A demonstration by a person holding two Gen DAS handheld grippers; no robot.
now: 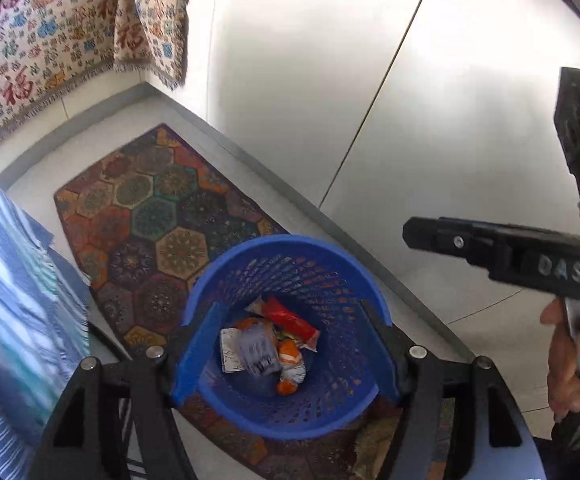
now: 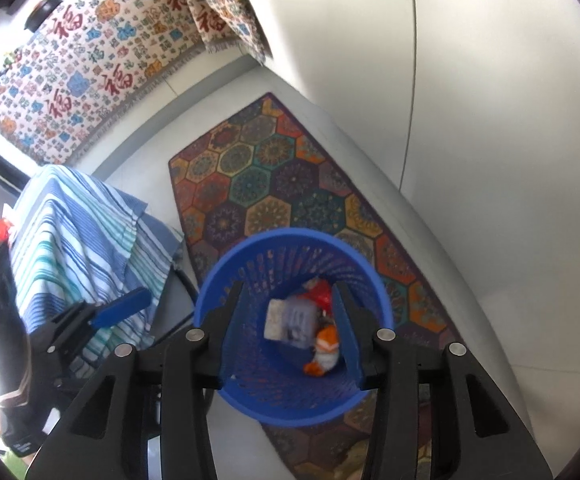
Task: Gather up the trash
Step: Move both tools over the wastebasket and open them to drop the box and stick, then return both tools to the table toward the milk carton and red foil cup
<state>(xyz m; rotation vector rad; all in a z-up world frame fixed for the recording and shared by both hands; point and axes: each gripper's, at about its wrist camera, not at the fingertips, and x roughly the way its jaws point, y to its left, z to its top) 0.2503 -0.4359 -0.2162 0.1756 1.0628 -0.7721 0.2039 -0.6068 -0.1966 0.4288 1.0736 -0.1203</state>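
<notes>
- Position: both tongs hang over the blue basket [image 1: 290, 412], which stands on the patterned rug [image 1: 150, 208] beside the white wall. The left tongs [image 1: 286, 344] and the right tongs [image 2: 290, 328] each point steeply down into the basket's mouth.
- State of the tongs: both pairs stand apart, with nothing between the pads — no wrapper is clamped in either.
- Location of the trash: a grey-white packet [image 1: 256, 350], blurred in both views, appears to be dropping or just landed on the pile. A red wrapper [image 1: 290, 320] and an orange wrapper [image 1: 290, 364] lie on the basket floor.
- Procedure: keep the tongs centred above the rim while releasing, so the piece falls inside the wall and not onto the rug.
- Check: confirm that the pads are bare before lifting away; a clinging film could be carried out again.
- Clearance: withdraw straight upward — the fingers sit close to the basket's rim and a sideways pull could tip it.
</notes>
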